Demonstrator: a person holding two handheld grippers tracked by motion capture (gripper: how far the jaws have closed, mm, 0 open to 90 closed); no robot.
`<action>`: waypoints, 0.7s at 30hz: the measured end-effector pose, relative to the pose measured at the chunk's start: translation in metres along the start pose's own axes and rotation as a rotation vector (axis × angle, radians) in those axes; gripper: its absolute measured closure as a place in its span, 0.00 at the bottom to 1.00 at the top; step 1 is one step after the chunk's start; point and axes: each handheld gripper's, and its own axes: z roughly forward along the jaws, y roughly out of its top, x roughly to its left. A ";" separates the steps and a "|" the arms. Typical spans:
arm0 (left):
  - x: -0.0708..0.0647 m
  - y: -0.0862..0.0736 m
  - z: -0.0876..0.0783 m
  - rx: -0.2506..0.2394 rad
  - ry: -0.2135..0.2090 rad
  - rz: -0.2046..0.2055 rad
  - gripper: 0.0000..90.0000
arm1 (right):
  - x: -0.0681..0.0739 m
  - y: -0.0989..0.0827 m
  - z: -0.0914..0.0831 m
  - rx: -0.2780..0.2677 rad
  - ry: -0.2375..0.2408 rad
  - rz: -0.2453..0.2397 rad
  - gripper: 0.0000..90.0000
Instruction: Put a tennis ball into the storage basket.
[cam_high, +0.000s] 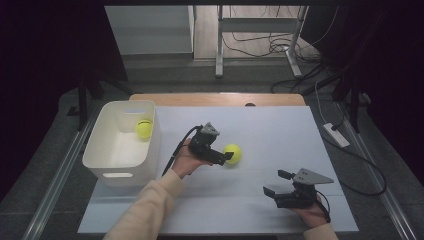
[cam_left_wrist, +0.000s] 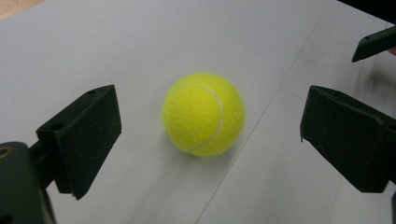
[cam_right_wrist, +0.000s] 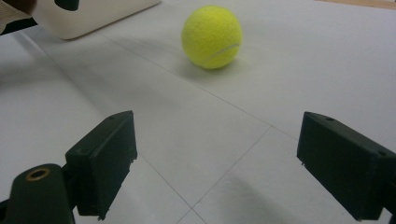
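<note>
Jaws of the left gripper (cam_high: 226, 156) are gaping wide w/ the tennis ball (cam_left_wrist: 203, 114) sitting on the desk (cam_high: 280, 125) just ahead, centred btwn them, untouched. Right gripper (cam_high: 275, 183) is idling wide open, farther off, near-right.

Yellow tennis ball (cam_high: 233, 154), fuzzy with a curved white seam, resting on the white table sheet (cam_high: 280, 130) near its middle. Second yellow tennis ball (cam_high: 144, 129) inside the white bin (cam_high: 116, 175), against its right wall.

A white sheet (cam_high: 280, 130) covers the wooden table (cam_high: 220, 99); cables (cam_high: 270, 47) and a power strip (cam_high: 336, 135) lie on the floor (cam_high: 200, 75).
</note>
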 end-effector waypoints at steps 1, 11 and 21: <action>0.000 0.000 0.001 0.006 0.002 0.004 0.07 | 0.000 0.000 0.000 0.000 0.000 0.000 0.13; 0.003 0.000 0.013 0.023 0.002 -0.011 0.08 | 0.000 0.000 0.000 0.002 0.001 -0.003 0.13; 0.006 -0.001 0.024 0.044 0.005 -0.021 0.08 | 0.000 0.000 0.000 0.000 0.003 -0.002 0.13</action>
